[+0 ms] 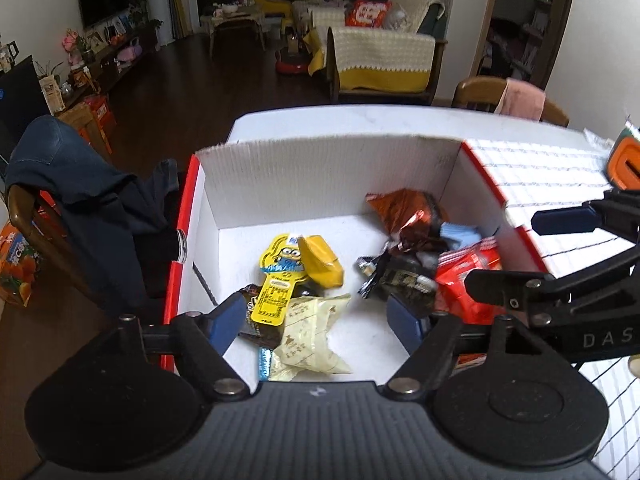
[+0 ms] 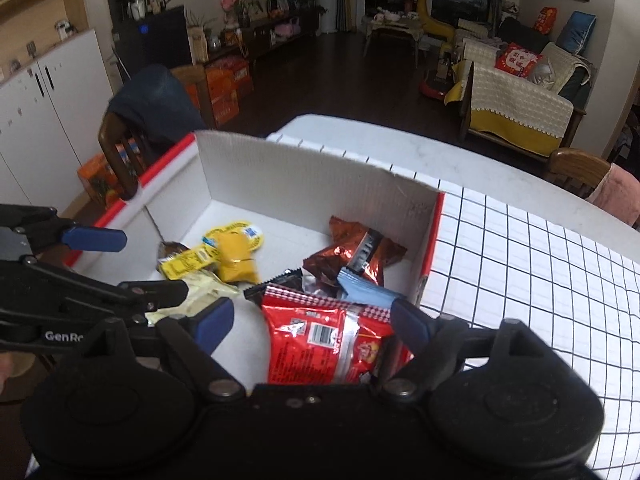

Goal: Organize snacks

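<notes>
Both grippers hovered over a white cardboard box (image 1: 328, 172) on the checked tabletop (image 2: 540, 264), fingers released and gripping nothing. The left gripper (image 1: 320, 322) stood spread above a pale cream packet (image 1: 310, 336), with a yellow cartoon snack (image 1: 280, 276) just beyond its fingers. A red packet (image 2: 324, 340) lay between the right gripper's (image 2: 310, 320) parted fingers, with a brown foil bag (image 2: 360, 252) and a blue pack (image 2: 368, 290) beyond.

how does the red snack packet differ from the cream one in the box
The red snack packet is glossy with a barcode and silver seam; the cream snack packet is pale with faint brown print. The red lies at the box's right side between the right gripper's open jaws, the cream at the left near the yellow Minion packet. Both lie inside the box.
</notes>
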Demonstrator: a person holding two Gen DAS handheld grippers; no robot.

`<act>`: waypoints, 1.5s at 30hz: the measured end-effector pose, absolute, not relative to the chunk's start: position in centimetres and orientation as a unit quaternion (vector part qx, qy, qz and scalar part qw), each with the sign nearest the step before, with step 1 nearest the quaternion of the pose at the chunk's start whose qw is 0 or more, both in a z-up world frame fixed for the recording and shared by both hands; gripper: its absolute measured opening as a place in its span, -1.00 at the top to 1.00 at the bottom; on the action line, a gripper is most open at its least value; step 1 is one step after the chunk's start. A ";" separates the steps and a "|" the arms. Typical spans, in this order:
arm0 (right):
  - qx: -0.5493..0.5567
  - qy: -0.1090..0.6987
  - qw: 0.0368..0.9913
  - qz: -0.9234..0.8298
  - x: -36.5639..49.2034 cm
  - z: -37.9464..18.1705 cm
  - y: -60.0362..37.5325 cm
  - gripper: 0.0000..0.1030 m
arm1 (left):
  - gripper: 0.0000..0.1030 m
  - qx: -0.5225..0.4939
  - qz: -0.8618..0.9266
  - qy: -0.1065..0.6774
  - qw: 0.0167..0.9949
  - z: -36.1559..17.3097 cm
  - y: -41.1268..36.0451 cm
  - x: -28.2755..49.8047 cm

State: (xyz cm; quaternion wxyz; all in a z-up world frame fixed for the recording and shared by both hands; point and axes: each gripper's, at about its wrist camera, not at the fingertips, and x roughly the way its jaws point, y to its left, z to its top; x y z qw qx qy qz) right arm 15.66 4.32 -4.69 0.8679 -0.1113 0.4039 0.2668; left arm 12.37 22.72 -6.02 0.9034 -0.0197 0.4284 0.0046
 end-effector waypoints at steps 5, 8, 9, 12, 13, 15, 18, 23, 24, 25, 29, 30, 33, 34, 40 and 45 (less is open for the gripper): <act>-0.081 0.386 0.876 0.277 14.3 -3.0 2.8 -0.82 | -0.60 -0.027 0.001 0.406 0.914 -4.1 22.2 11.0; -0.068 0.372 0.882 0.280 13.3 -2.0 2.0 -0.92 | -0.61 -0.027 -0.002 0.391 0.920 -3.0 21.9 10.0; -0.063 0.368 0.884 0.282 13.0 -1.7 1.7 -0.94 | -0.61 -0.027 -0.005 0.387 0.922 -2.7 21.8 9.7; -0.052 0.356 0.888 0.285 12.1 -0.8 1.2 -0.98 | -0.64 -0.027 -0.009 0.374 0.927 -1.8 21.5 8.7; -0.051 0.352 0.890 0.286 11.8 -0.5 1.2 -0.98 | -0.66 -0.025 -0.009 0.370 0.928 -1.5 21.5 8.4; -0.051 0.342 0.892 0.291 11.2 -0.1 1.1 -1.00 | -0.69 -0.022 -0.008 0.363 0.932 -1.2 21.3 7.8; -0.046 0.333 0.894 0.295 10.3 0.3 1.0 -1.00 | -0.78 -0.029 -0.008 0.357 0.934 -0.8 21.3 6.9; -0.025 0.332 0.895 0.297 9.4 0.7 0.3 -1.00 | -0.93 -0.034 -0.009 0.348 0.937 -0.2 21.4 5.6; -0.024 0.330 0.896 0.295 9.2 0.8 0.2 -1.00 | -0.96 -0.035 -0.008 0.346 0.937 -0.1 21.4 5.4; -0.024 0.328 0.898 0.293 9.0 0.9 0.1 -1.00 | -0.98 -0.036 -0.008 0.345 0.938 -0.1 21.4 5.2; -0.022 0.320 0.903 0.286 8.4 1.1 -0.2 -1.00 | -1.00 -0.040 -0.011 0.341 0.939 0.2 21.3 4.6; -0.018 0.319 0.904 0.285 8.3 1.1 -0.3 -1.00 | -1.00 -0.040 -0.012 0.338 0.940 0.3 21.2 4.5; -0.010 0.317 0.905 0.284 8.0 1.1 -0.8 -1.00 | -1.00 -0.038 -0.010 0.334 0.942 0.5 21.0 4.1; -0.010 0.317 0.905 0.283 8.0 1.2 -0.8 -1.00 | -1.00 -0.040 -0.009 0.334 0.942 0.5 21.0 4.0; -0.003 0.316 0.907 0.279 7.7 1.3 -1.2 -1.00 | -1.00 -0.048 -0.011 0.332 0.942 0.8 21.0 3.6; 0.000 0.318 0.907 0.276 7.5 1.2 -1.4 -1.00 | -1.00 -0.046 -0.007 0.330 0.943 0.8 21.0 3.4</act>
